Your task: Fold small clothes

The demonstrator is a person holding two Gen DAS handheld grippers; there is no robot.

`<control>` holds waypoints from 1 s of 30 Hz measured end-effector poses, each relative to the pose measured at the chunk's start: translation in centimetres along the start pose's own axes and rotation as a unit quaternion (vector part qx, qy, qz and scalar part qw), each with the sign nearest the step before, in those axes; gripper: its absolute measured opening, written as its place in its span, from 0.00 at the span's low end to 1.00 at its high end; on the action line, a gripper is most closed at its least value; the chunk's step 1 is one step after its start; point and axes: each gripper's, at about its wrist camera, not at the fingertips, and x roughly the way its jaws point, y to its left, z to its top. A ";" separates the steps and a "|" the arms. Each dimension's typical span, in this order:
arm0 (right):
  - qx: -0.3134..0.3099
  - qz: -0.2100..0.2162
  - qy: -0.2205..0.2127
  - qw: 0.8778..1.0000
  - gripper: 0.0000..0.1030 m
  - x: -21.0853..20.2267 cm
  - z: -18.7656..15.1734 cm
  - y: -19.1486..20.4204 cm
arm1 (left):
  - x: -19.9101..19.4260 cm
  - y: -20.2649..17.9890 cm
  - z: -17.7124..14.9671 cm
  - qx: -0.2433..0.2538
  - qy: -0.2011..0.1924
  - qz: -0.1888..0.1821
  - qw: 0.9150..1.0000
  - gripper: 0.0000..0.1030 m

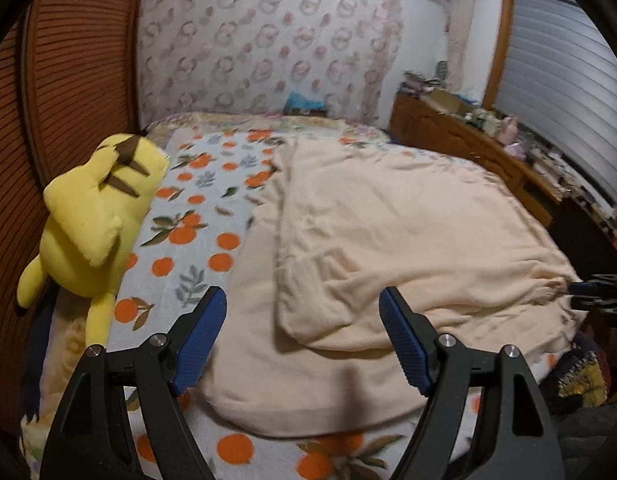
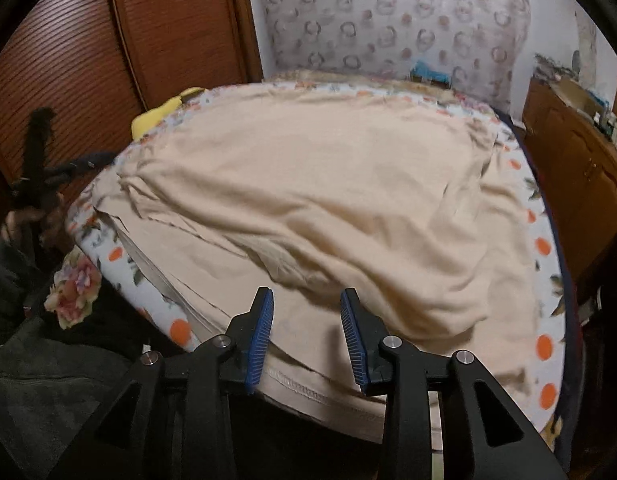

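Cream garment (image 1: 388, 232) lies half-folded on bed (image 1: 196, 208); further folds remain; left tool (image 1: 302, 312) and right tool (image 2: 307, 316) released, grasping nothing

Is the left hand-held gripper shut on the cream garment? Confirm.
No, the left hand-held gripper is wide open above the cream garment, holding nothing.

Ahead of the jaws: ring-patterned pale curtain (image 1: 268, 40). Left: ribbed brown wooden panel (image 1: 68, 60). Right: cluttered wooden cabinet (image 1: 460, 140), slatted grey blind (image 1: 560, 80).
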 end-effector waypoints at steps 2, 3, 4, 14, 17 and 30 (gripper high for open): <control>0.010 -0.003 0.007 1.000 0.35 0.9 0.2 0.1 | -0.6 -0.9 0.1 0.015 -0.002 -0.027 1.000 0.77; 0.016 -0.007 0.008 1.000 0.35 1.5 0.6 -0.1 | -0.8 -1.4 0.1 0.021 -0.001 -0.037 0.999 0.77; 0.024 -0.012 0.007 1.000 0.35 1.8 0.8 -0.1 | -0.9 -1.9 0.1 0.029 0.000 -0.045 0.999 0.76; 0.047 -0.002 -0.016 0.999 0.06 2.6 1.8 -0.5 | 0.7 -6.3 -1.2 0.057 0.052 -0.116 0.990 0.56; 0.034 0.021 -0.022 0.999 0.04 1.7 1.7 0.3 | 1.2 -7.2 -2.0 0.062 0.070 -0.129 0.987 0.55; 0.002 0.020 -0.004 1.000 0.08 0.4 0.7 1.0 | 4.2 -10.1 -2.2 0.061 0.087 -0.122 0.987 0.22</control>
